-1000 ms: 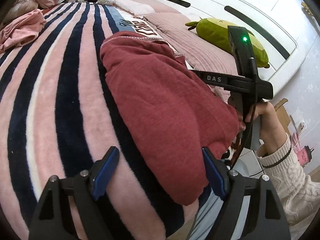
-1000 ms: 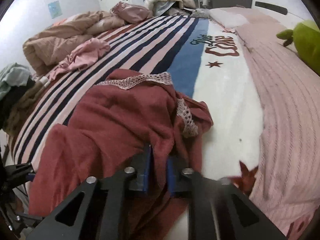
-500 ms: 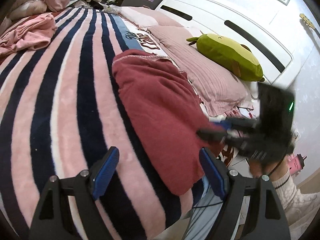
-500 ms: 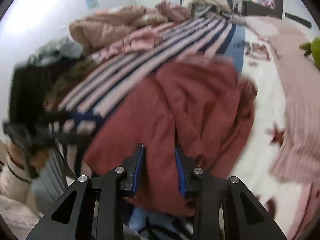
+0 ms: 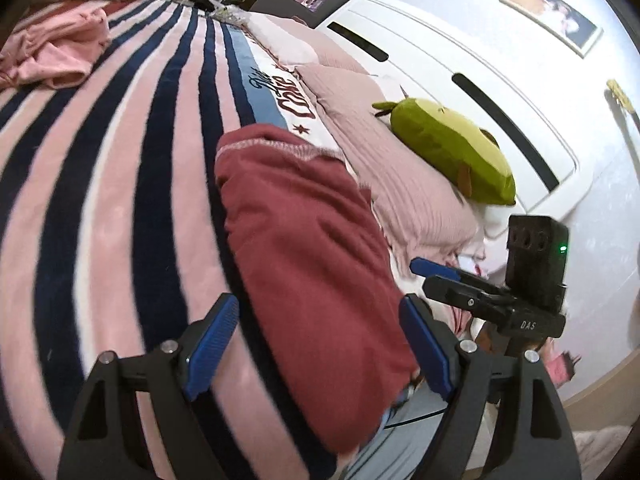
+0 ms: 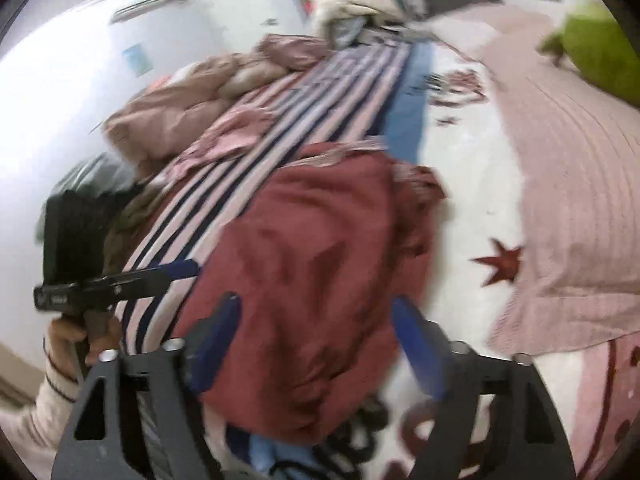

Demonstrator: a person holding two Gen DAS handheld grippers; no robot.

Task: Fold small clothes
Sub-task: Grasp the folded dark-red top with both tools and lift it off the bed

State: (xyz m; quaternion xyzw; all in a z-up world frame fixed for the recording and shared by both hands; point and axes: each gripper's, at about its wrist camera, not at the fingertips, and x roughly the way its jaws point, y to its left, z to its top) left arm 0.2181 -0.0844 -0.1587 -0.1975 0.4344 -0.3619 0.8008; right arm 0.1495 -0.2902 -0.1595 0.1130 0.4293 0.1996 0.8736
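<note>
A dark red garment with a lace trim lies folded over on the striped bed cover, near the bed's front edge; it also shows in the right wrist view. My left gripper is open and empty, just short of the garment's near edge. My right gripper is open and empty, just off the garment's near end. The right gripper also shows in the left wrist view, beside the garment's right edge. The left gripper shows in the right wrist view at the left.
The pink and navy striped cover spreads to the left. A crumpled pink garment lies far left. A green plush toy rests on pink pillows by the white headboard. Bedding is heaped at the far end.
My right gripper has let go of the red garment, opened, and pulled back to the bed's edge. The garment now lies flat. My left gripper stayed open and drew back a little.
</note>
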